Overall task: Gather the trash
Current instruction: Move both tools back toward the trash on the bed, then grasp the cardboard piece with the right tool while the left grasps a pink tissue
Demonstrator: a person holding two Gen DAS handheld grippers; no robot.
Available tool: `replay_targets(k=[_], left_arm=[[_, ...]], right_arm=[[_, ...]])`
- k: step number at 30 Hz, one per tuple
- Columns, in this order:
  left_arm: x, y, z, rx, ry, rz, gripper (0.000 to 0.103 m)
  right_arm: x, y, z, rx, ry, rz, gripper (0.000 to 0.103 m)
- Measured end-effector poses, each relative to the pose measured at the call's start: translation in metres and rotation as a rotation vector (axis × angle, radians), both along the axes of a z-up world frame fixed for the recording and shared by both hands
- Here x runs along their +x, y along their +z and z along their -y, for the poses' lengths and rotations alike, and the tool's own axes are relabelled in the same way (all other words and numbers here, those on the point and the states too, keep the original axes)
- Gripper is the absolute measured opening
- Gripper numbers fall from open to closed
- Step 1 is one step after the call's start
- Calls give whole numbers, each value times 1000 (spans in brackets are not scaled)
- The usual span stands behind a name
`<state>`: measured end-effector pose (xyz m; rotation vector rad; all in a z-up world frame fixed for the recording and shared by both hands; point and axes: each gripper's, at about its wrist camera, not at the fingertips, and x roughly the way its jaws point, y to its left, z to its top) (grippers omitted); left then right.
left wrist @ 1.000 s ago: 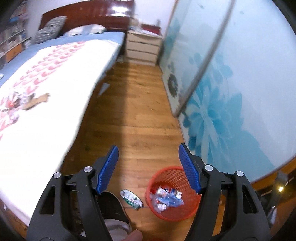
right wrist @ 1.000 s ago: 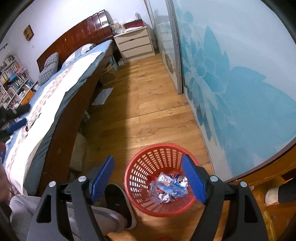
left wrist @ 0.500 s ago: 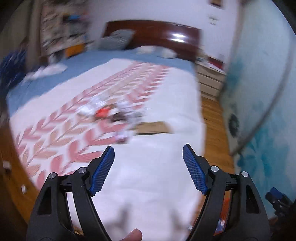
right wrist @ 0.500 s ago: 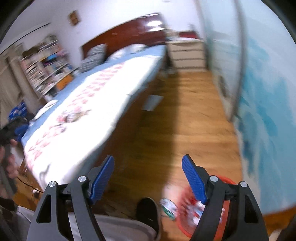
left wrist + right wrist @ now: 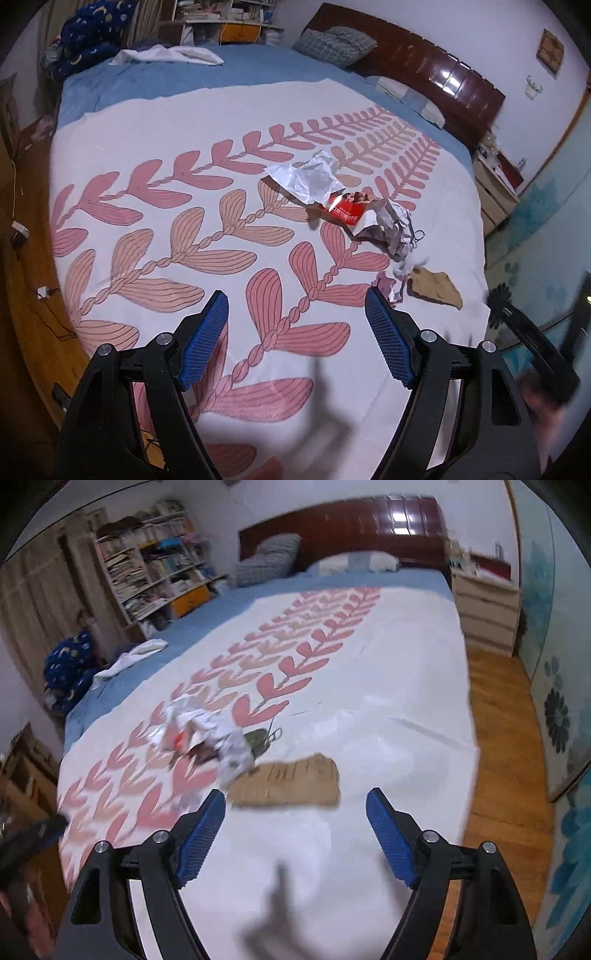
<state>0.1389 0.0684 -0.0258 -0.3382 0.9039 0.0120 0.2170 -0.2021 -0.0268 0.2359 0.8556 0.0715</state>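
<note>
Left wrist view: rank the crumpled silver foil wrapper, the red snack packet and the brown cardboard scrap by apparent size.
1. Crumpled silver foil wrapper, largest.
2 and 3. Brown cardboard scrap and red snack packet look alike; the packet is partly covered, so no ranking.

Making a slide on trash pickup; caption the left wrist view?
Open left tongs hover over the leaf-print bedspread, facing crumpled wrappers.

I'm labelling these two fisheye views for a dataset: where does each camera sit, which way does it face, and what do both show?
Left wrist: sits behind the open left gripper, looking across the white leaf-patterned bedspread at the crumpled white paper and red snack wrapper; the other gripper shows blurred at right.
Right wrist: sits behind the open right gripper, facing the dark wooden headboard, brown cardboard piece just ahead.
Shared: bedspread, trash pile, cardboard piece, headboard.
</note>
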Motion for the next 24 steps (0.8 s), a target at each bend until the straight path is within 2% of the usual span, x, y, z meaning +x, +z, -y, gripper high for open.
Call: replay_targets(k=[5, 8, 9, 11, 13, 16, 20, 24], left_arm=[[4, 3, 4, -5, -19, 10, 76], [8, 1, 16, 14, -63, -1, 76], [8, 0, 20, 19, -77, -1, 76], [8, -2, 27, 35, -99, -10, 76], [8, -4, 30, 42, -114, -16, 76], [7, -9, 34, 36, -122, -30, 76], [7, -13, 35, -2, -123, -51, 76], [6, -14, 42, 16, -132, -48, 76]], right_arm=[[44, -49, 5, -5, -72, -108, 86], [46, -72, 12, 47, -96, -118, 84], [45, -75, 10, 49, -91, -98, 79], [44, -72, 12, 69, -85, -80, 41], [47, -71, 8, 86, -41, -75, 22], [46, -72, 9, 127, -23, -62, 13], [43, -62, 8, 159, -3, -27, 9], [36, -53, 9, 183, 12, -3, 7]])
